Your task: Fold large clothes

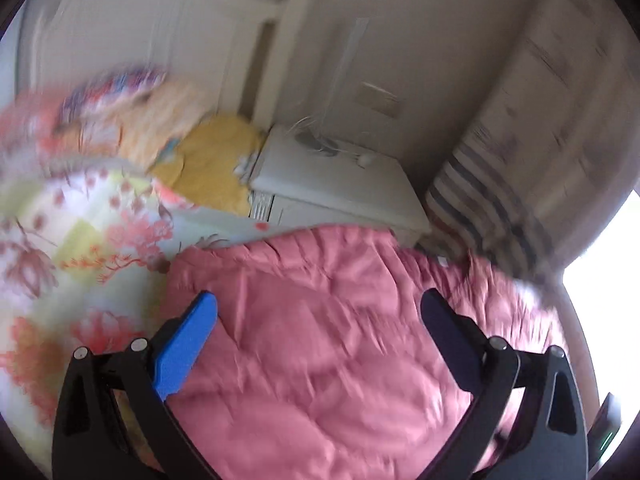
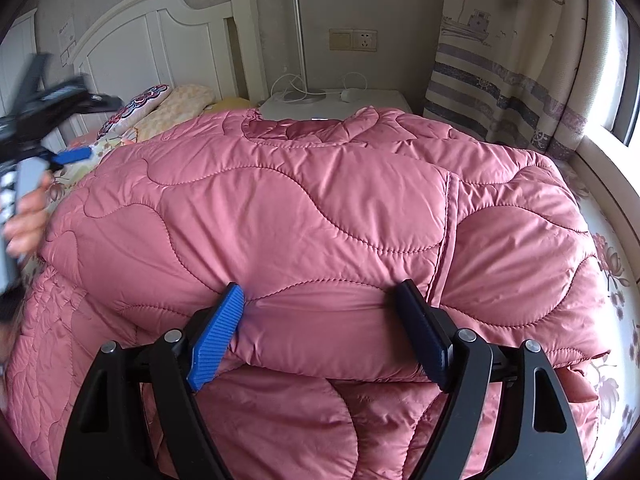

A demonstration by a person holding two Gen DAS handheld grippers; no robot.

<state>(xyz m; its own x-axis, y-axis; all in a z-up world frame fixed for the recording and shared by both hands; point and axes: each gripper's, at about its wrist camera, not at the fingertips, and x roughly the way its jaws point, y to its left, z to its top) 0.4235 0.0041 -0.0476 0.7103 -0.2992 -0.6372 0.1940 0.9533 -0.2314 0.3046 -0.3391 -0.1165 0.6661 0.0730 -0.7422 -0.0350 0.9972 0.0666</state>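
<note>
A large pink quilted jacket (image 2: 304,200) lies folded in a thick heap on the bed. My right gripper (image 2: 320,300) is open, its jaws wide apart on either side of a puffy folded edge of the jacket, touching it. My left gripper (image 1: 320,308) is open and empty, held above the jacket (image 1: 320,344); that view is blurred by motion. The left gripper also shows at the far left of the right wrist view (image 2: 68,156), raised above the jacket's left edge with a hand on it.
The bed has a floral sheet (image 1: 80,240) and pillows (image 2: 168,104) by a white headboard (image 2: 152,40). A white nightstand (image 2: 332,100) with a lamp pole and cables stands behind. A striped curtain (image 2: 500,80) and a window sill (image 2: 608,184) are at the right.
</note>
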